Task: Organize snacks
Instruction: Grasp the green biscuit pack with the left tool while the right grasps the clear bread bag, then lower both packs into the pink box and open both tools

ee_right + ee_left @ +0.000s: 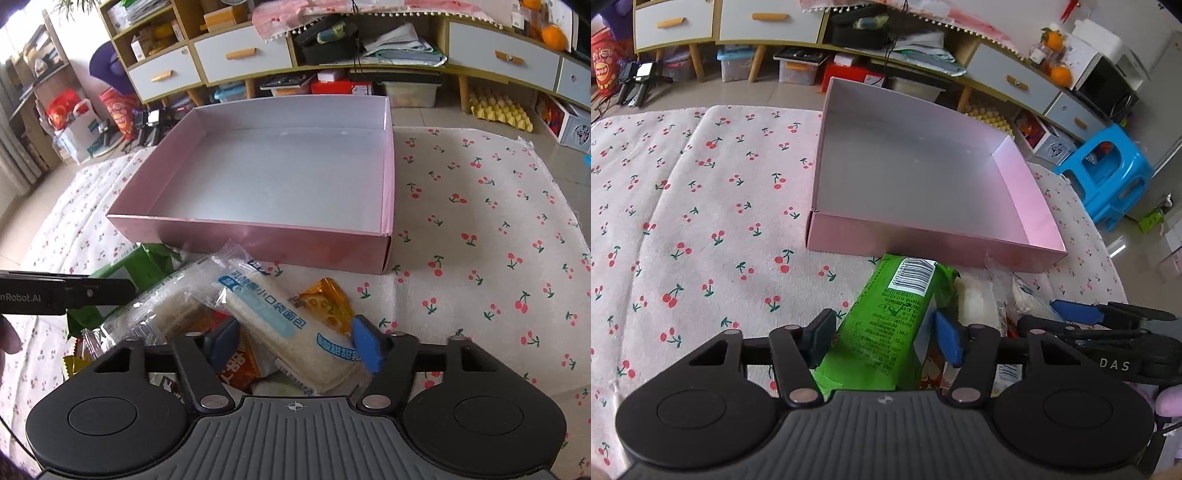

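A shallow pink box with a grey inside stands empty on the cherry-print cloth. A pile of snack packets lies in front of it. My left gripper is shut on a green packet with a barcode, at the pile's left edge. My right gripper has its jaws around a clear-wrapped white bread packet with blue print; the pads touch its sides. Another bread packet, a yellow cheese-print packet and orange packets lie around it. The green packet also shows in the right wrist view.
The cherry-print cloth covers the surface. The left gripper's body shows in the right wrist view, and the right gripper in the left one. A cabinet with drawers, storage boxes and a blue stool stand behind.
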`<act>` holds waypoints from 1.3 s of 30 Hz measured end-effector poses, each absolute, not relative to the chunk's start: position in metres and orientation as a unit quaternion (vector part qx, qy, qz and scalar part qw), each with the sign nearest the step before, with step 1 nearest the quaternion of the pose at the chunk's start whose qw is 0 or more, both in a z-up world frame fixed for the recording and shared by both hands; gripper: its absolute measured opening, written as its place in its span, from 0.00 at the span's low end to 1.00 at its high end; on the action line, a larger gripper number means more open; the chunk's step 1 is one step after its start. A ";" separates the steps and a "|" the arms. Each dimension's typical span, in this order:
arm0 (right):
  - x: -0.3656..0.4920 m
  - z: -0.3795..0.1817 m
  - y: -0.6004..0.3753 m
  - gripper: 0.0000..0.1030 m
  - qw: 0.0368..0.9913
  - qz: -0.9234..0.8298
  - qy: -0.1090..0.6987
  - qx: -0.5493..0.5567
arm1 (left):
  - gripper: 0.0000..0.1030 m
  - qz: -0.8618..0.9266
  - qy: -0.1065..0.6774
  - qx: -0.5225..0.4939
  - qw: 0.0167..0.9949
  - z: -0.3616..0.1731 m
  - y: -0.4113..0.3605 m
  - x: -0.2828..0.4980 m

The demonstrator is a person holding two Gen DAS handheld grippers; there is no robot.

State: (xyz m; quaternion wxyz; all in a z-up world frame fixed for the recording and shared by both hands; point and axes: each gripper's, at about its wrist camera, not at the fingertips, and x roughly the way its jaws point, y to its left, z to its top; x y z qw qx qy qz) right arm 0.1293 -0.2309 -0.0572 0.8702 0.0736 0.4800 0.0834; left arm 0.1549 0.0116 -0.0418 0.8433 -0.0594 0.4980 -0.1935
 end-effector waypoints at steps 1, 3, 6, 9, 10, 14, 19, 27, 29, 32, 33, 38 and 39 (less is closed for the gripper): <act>0.129 -0.055 -0.230 0.55 0.870 0.081 0.481 0.070 | 0.48 -0.194 0.498 -0.058 0.843 -0.041 0.011 0.154; 0.129 -0.053 -0.226 0.51 0.869 0.076 0.485 0.060 | 0.44 -0.195 0.499 -0.054 0.843 -0.039 0.009 0.154; 0.127 -0.050 -0.223 0.45 0.867 0.069 0.492 0.051 | 0.40 -0.192 0.502 -0.051 0.842 -0.035 0.009 0.152; 0.126 -0.045 -0.224 0.40 0.863 0.060 0.497 0.063 | 0.38 -0.186 0.503 -0.048 0.843 -0.032 0.009 0.149; 0.126 -0.044 -0.226 0.39 0.862 0.056 0.498 0.070 | 0.38 -0.183 0.503 -0.047 0.843 -0.031 0.010 0.148; 0.125 -0.039 -0.234 0.35 0.857 0.040 0.505 0.098 | 0.38 -0.171 0.504 -0.045 0.846 -0.028 0.014 0.147; 0.120 -0.029 -0.243 0.28 0.856 0.031 0.501 0.126 | 0.38 -0.172 0.487 -0.048 0.855 -0.015 0.020 0.140; 0.118 -0.012 -0.252 0.23 0.857 0.032 0.481 0.182 | 0.38 -0.162 0.450 -0.074 0.875 0.003 0.024 0.135; 0.119 -0.007 -0.253 0.23 0.859 0.029 0.473 0.193 | 0.38 -0.161 0.440 -0.081 0.880 0.007 0.024 0.136; 0.122 0.002 -0.259 0.23 0.865 0.029 0.453 0.213 | 0.38 -0.150 0.418 -0.087 0.892 0.016 0.026 0.139; 0.123 0.005 -0.260 0.23 0.867 0.029 0.445 0.220 | 0.38 -0.149 0.410 -0.089 0.895 0.019 0.028 0.142; 0.141 0.009 -0.268 0.23 0.864 0.036 0.434 0.254 | 0.38 -0.137 0.403 -0.088 0.901 0.023 0.024 0.168; 0.147 0.008 -0.271 0.23 0.861 0.040 0.431 0.268 | 0.38 -0.137 0.403 -0.092 0.900 0.023 0.023 0.174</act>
